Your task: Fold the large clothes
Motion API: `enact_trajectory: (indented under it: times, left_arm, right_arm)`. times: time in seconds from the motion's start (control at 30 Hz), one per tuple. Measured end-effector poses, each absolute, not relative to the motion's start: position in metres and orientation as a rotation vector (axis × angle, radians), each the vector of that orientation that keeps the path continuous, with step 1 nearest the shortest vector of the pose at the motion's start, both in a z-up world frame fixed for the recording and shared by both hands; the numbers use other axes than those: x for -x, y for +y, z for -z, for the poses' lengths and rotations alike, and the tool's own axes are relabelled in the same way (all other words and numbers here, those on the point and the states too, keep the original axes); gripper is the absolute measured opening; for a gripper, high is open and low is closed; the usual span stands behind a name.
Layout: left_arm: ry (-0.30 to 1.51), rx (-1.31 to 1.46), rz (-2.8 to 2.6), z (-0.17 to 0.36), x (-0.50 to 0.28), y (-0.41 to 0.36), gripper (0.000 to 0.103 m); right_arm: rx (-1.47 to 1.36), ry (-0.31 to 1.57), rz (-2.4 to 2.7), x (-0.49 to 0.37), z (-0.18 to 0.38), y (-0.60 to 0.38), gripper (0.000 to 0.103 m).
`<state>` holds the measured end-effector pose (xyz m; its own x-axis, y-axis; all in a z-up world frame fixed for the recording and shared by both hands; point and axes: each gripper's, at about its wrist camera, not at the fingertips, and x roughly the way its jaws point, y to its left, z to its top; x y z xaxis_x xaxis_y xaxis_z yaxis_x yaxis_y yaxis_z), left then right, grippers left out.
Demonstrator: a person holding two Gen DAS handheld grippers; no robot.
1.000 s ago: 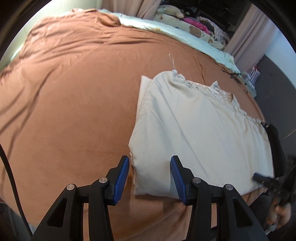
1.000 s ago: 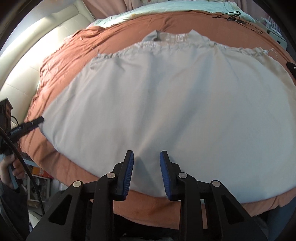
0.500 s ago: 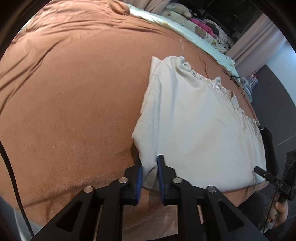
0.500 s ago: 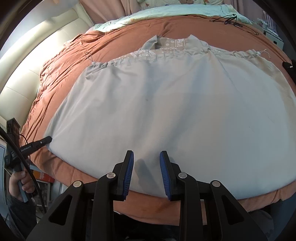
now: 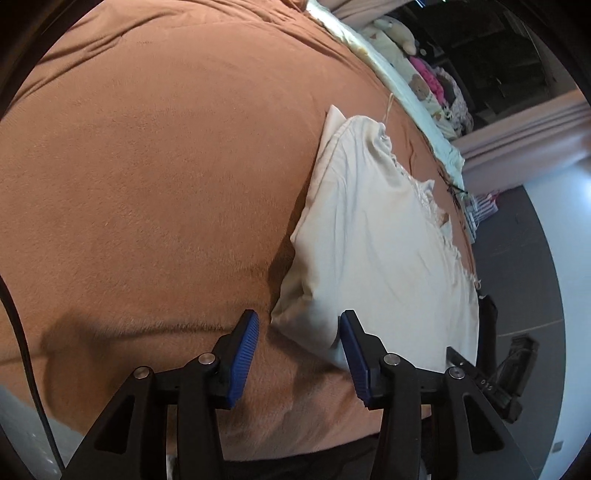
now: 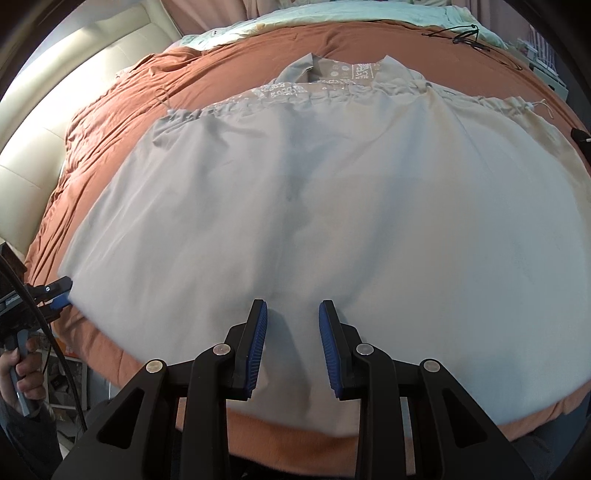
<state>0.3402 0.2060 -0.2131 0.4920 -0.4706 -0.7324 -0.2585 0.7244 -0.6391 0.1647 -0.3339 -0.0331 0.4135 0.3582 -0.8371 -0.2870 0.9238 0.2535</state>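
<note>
No readable text, labels or numbers anywhere.

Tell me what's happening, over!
Left tongs just reopened around the cream garment's corner, not pinching. Right tongs open above its near hem. Nothing in the way on the brown blanket.

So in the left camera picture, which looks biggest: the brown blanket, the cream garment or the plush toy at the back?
1. Brown blanket, filling most of the view.
2. Cream garment.
3. Plush toy, smallest, though it lies farthest from the camera, so its true size is unsure.
</note>
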Motion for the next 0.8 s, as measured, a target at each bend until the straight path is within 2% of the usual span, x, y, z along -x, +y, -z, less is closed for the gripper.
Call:
enact_trajectory:
  times: [0.17,0.6,0.8]
  left_arm:
    - [1.098,0.854,0.140,0.221,-0.353,0.202,0.048]
    - [1.082,0.969,0.066,0.224,-0.343,0.205,0.047]
    - [1.065,0.981,0.013,0.223,-0.339,0.202,0.046]
  right_arm:
    - [-0.102,1.053,-0.371,-0.193,0.037,-0.335,0.022]
    - [-0.054,1.047,-0.321,-0.298,0.043,-0.319,0.020]
    - [-0.034,1.043,-0.275,-0.346,0.049,-0.319,0.010]
